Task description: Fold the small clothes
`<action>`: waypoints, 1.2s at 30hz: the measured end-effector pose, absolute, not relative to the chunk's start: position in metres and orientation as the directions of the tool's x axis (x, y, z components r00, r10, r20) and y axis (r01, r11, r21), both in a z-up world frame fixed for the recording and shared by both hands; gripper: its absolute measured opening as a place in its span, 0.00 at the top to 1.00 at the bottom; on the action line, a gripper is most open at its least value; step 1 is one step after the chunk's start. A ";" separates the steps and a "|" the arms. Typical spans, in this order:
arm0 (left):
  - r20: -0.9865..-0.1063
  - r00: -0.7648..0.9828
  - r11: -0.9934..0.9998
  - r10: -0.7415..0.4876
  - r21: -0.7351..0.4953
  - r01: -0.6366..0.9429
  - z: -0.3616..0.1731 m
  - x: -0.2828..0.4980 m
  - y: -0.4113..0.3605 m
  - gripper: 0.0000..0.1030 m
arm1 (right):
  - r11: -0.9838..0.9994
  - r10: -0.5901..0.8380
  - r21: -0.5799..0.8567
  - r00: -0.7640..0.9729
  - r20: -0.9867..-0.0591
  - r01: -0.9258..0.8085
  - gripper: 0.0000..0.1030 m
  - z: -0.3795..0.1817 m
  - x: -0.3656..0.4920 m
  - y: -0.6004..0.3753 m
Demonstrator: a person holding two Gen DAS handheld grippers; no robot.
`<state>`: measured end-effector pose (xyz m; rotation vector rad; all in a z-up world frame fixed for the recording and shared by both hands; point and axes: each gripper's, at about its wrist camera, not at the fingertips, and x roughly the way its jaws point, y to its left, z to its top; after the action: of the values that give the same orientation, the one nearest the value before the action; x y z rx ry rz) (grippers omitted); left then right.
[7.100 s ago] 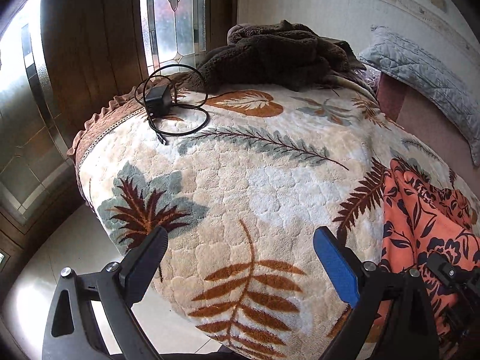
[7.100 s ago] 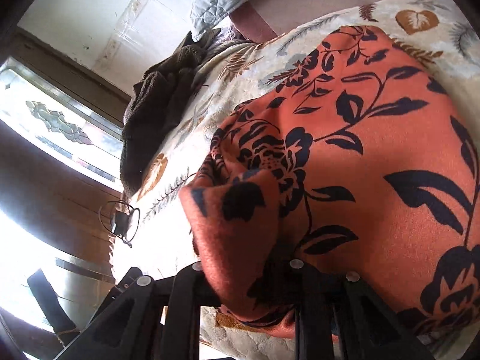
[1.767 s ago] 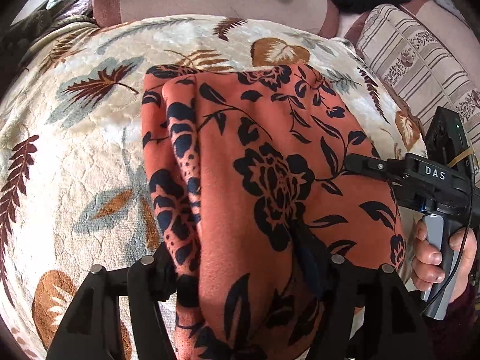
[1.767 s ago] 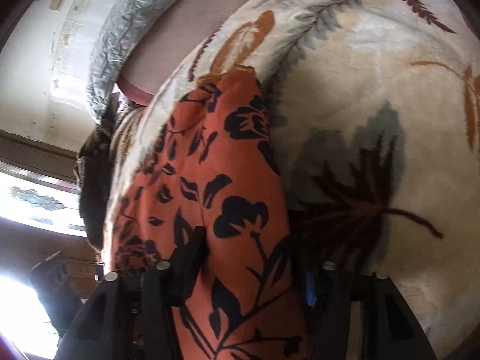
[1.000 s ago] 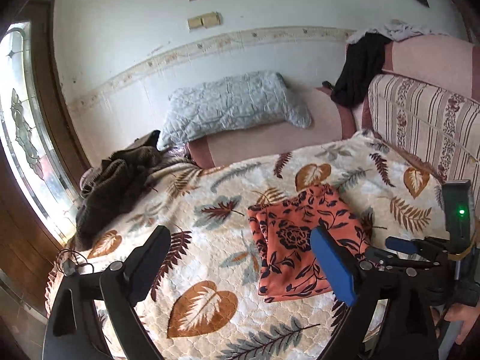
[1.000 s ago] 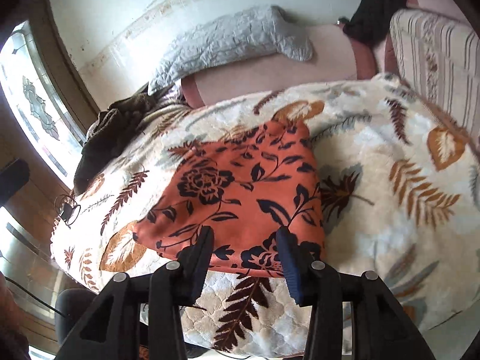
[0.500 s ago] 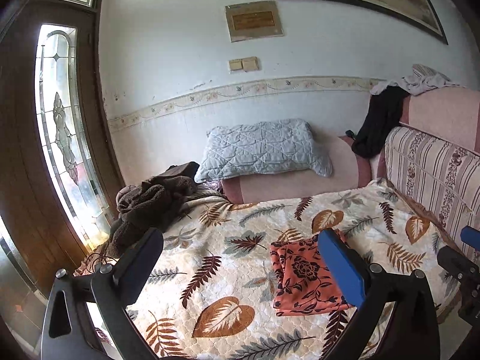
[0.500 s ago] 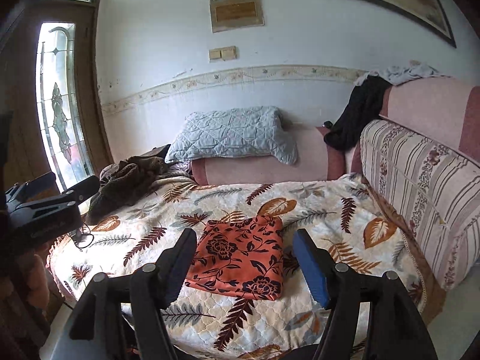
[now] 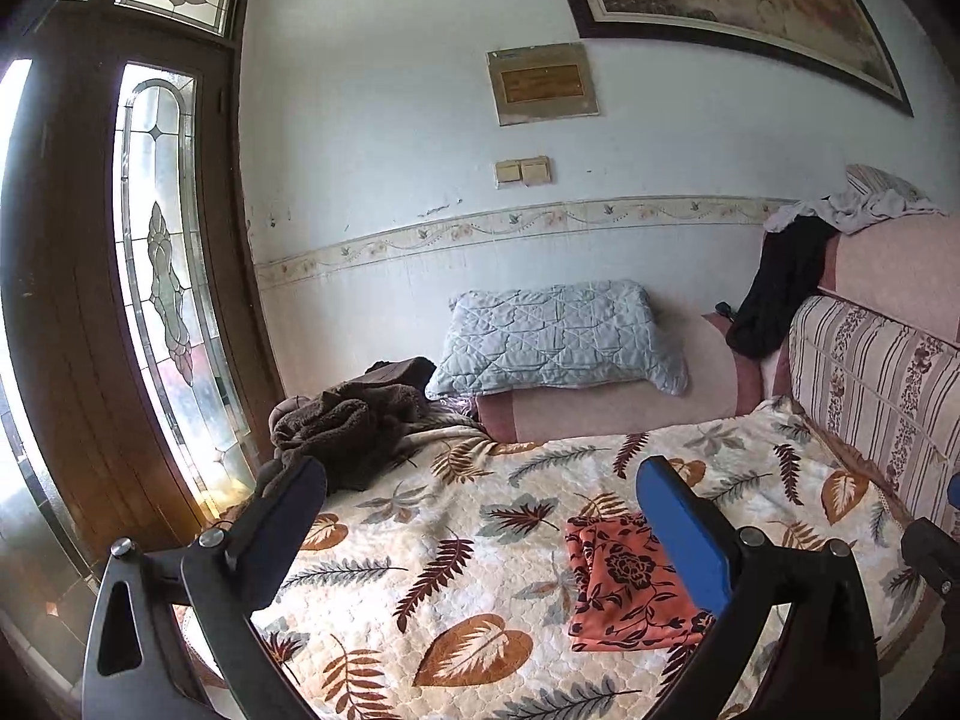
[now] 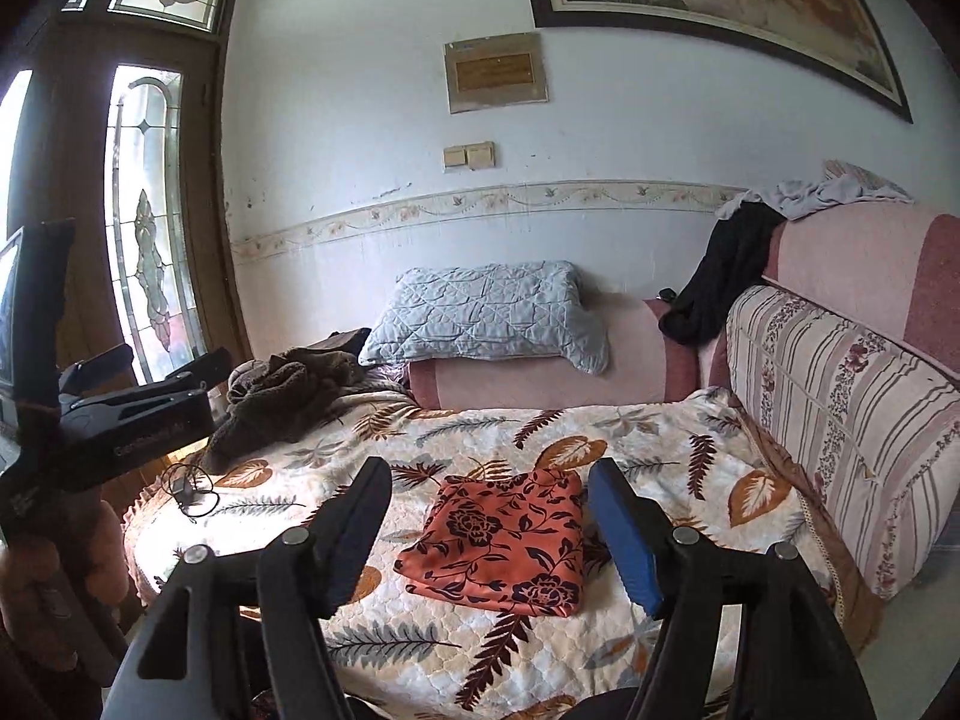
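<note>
An orange garment with a black flower print [image 10: 503, 543] lies folded into a flat rectangle on the leaf-patterned blanket [image 10: 480, 648]. It also shows in the left wrist view [image 9: 624, 582], partly behind the blue finger pad. My left gripper [image 9: 480, 522] is open and empty, held well back from the bed. My right gripper [image 10: 489, 516] is open and empty, also held back, with the garment seen between its fingers. The left gripper's body shows at the left of the right wrist view [image 10: 120, 420].
A brown fleece heap [image 10: 282, 396] and a grey quilted pillow [image 10: 486, 312] lie at the far end. A black charger with cable [image 10: 192, 492] sits near the blanket's left edge. A striped sofa back [image 10: 840, 396] with draped black clothing [image 10: 720, 282] runs along the right.
Both grippers let go of the folded garment, opened, and pulled up and back from the bed. The garment stays flat on the blanket.
</note>
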<state>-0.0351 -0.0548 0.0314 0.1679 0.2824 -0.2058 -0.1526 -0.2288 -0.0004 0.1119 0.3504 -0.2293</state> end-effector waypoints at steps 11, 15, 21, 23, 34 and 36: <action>-0.262 0.949 0.972 -0.173 0.108 0.207 0.042 -0.043 -0.039 0.00 | 0.959 -0.236 0.060 0.902 -0.362 0.275 0.28 0.000 -0.146 -0.222; -0.256 0.951 0.973 -0.176 0.103 0.207 0.044 -0.046 -0.036 0.00 | 0.960 -0.238 0.051 0.901 -0.363 0.274 0.28 0.000 -0.146 -0.218; -0.239 0.955 0.974 -0.177 0.097 0.205 0.049 -0.051 -0.033 0.00 | 0.958 -0.247 0.054 0.906 -0.345 0.282 0.28 0.005 -0.151 -0.220; -0.235 0.955 0.973 -0.181 0.097 0.208 0.050 -0.052 -0.033 0.00 | 0.957 -0.251 0.056 0.906 -0.340 0.286 0.28 0.006 -0.152 -0.221; -0.238 0.952 0.971 -0.191 0.099 0.219 0.050 -0.055 -0.033 0.00 | 0.952 -0.264 0.055 0.902 -0.343 0.300 0.28 0.004 -0.151 -0.221; -0.239 0.952 0.970 -0.193 0.099 0.221 0.050 -0.055 -0.033 0.00 | 0.951 -0.269 0.055 0.901 -0.341 0.304 0.28 0.004 -0.151 -0.221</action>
<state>-0.0548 -0.0328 0.0504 0.1254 0.2297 -0.2110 -0.1506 -0.2209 0.0038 0.1079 0.3367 -0.2968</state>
